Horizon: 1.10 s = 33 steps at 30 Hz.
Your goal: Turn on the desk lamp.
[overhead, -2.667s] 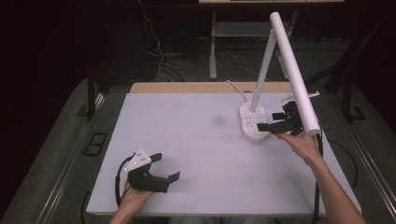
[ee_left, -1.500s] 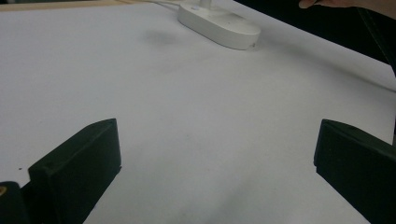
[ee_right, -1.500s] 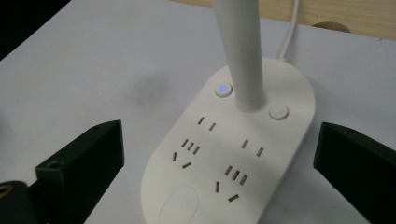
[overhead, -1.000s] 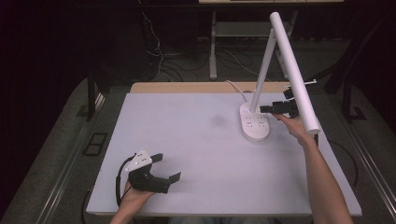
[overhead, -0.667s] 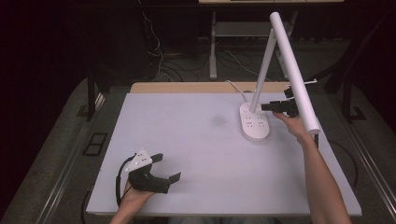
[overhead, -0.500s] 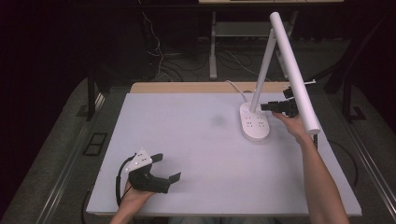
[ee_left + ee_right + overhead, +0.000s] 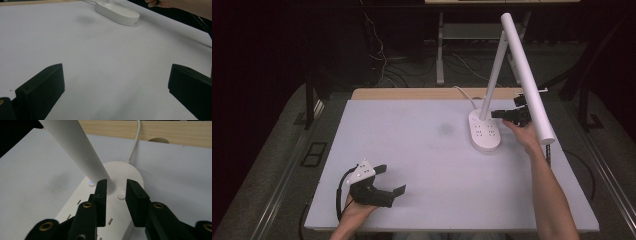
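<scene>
A broad white rectangular surface [image 7: 432, 165] with a strip of bare wood along its far edge spreads across the high view. On it, toward two o'clock from the centre, stands a white desk lamp [image 7: 523, 70] whose oval plastic base [image 7: 484, 131] carries socket slots and small round buttons; a slim white stem rises from the base's far end and a long tubular white head slopes down toward four o'clock. A white cord [image 7: 134, 141] runs from the far end of the base toward twelve o'clock, over the wooden strip. The right gripper [image 7: 508, 114], held in the person's right hand [image 7: 526, 134], hovers at three o'clock of the base; in the right gripper view its black jaws stand slightly apart, just above the base beside the foot of the stem, clamping nothing. The left gripper [image 7: 384, 181] rests at seven o'clock on the surface, well apart from the lamp, its jaws spread wide over bare white.
</scene>
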### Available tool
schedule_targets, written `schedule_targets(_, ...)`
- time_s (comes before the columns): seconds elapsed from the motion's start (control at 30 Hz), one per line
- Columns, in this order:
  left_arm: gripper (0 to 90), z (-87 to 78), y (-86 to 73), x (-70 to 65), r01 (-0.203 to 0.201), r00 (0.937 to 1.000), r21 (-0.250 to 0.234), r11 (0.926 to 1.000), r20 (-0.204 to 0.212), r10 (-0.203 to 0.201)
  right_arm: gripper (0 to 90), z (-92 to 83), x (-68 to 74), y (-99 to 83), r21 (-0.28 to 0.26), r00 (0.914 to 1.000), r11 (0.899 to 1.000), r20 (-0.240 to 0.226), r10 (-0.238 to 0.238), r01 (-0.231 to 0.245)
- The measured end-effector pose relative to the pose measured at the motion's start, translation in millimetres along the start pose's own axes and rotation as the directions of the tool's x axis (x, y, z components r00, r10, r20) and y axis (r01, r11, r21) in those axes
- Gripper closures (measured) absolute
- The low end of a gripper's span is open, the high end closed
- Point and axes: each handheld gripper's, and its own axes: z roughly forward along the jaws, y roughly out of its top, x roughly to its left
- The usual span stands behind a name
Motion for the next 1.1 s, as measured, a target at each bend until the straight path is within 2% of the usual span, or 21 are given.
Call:
schedule_targets(0.37,0.0,-0.7,0.1,0.1,-0.002,1.0000,-0.001,1.0000,-0.001,0.002,88.4,11.9,-5.2,-4.4,0.011,0.9995,0.999,-0.012,0.030,-0.030)
schedule_targets(0.97,0.0,-0.8,0.1,0.0,-0.004,1.0000,0.000,1.0000,-0.002,0.004,89.5,26.3,-10.0,-8.9,-0.026,0.9974,0.998,-0.034,0.064,-0.065)
schedule_targets(1.1,0.0,-0.7,0.1,0.1,-0.004,1.0000,0.000,1.0000,-0.002,0.004,89.5,27.3,-7.3,-8.5,-0.027,0.9989,0.999,-0.010,0.045,-0.046)
